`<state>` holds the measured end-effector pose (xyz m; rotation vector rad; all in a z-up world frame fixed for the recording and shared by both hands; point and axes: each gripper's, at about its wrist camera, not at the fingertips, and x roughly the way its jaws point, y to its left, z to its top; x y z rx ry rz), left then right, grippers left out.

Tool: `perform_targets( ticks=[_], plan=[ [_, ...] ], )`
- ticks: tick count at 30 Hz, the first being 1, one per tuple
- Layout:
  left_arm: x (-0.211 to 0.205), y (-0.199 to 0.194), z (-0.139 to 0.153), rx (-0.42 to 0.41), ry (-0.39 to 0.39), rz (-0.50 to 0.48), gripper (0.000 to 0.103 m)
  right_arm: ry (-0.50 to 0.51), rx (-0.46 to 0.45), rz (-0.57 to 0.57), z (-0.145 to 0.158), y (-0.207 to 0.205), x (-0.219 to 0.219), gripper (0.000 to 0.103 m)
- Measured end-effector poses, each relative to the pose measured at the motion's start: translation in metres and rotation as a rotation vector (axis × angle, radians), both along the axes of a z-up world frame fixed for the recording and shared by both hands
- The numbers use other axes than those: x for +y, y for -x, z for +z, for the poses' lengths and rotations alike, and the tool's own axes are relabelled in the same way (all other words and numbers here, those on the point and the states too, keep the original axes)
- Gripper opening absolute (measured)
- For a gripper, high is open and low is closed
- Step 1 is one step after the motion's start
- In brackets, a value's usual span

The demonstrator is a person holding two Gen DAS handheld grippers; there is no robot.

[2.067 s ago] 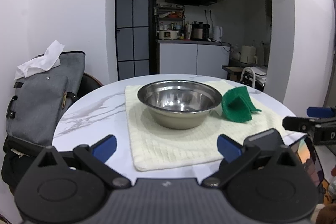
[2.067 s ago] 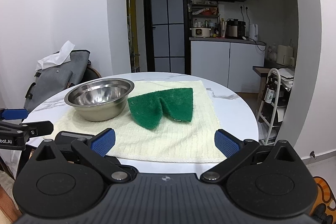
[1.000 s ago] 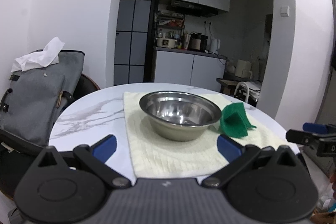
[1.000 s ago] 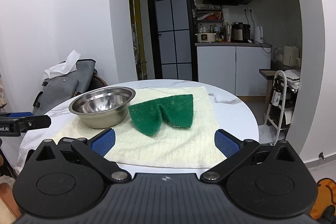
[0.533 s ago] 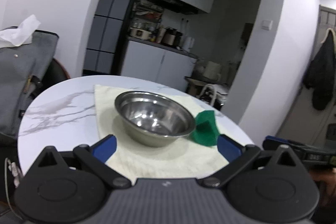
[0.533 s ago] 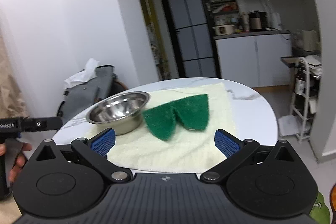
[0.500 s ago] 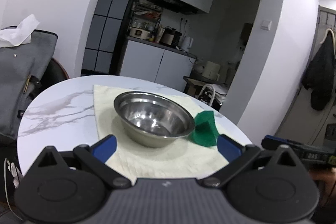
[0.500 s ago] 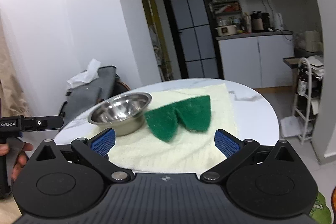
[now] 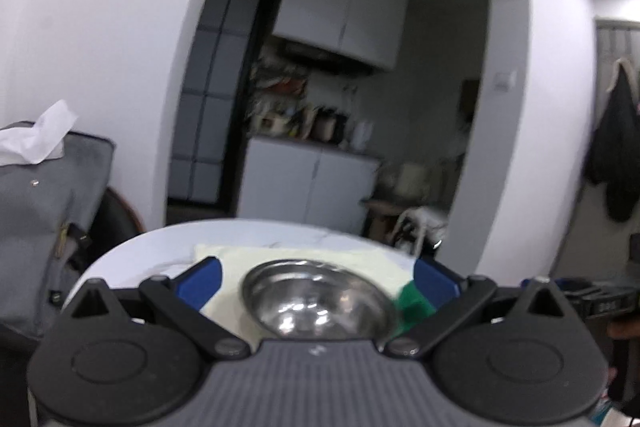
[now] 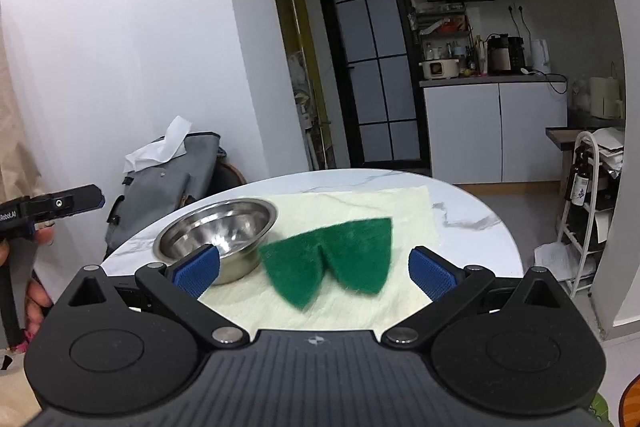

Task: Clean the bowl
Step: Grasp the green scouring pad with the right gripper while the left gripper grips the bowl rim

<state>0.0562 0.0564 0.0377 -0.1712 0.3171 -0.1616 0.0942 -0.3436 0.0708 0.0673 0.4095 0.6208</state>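
Since nothing is held and nothing is touched, the cleaning is judged not started: both pairs of jaws are spread wide and empty. The bowl (image 10: 216,231) is set upright, mouth up, on the cream towel (image 10: 404,205) covering the round table (image 10: 476,223). No long axis is offered by the round bowl. The green scouring pad (image 10: 332,259) is laid just right of the bowl, folded, with its long side running left to right. The left gripper (image 9: 316,277) is framed on the bowl, the right gripper (image 10: 314,273) on the pad. Left to do: pad picked up, bowl steadied, inside scrubbed.
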Motion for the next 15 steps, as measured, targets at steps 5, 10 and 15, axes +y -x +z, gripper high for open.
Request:
perform_targets(
  ticks=[5, 10, 15],
  plan=[
    [0.007, -0.031, 0.0, 0.139, 0.013, 0.026, 0.103, 0.025, 0.003, 0.028, 0.002, -0.017, 0.004, 0.103],
    [0.008, -0.038, -0.004, 0.082, -0.054, 0.054, 0.103, 0.067, -0.072, -0.04, -0.002, -0.022, 0.013, 0.103],
    [0.007, -0.042, -0.019, 0.034, -0.113, 0.101, 0.103, 0.059, -0.065, 0.001, -0.007, -0.037, 0.02, 0.103]
  ],
)
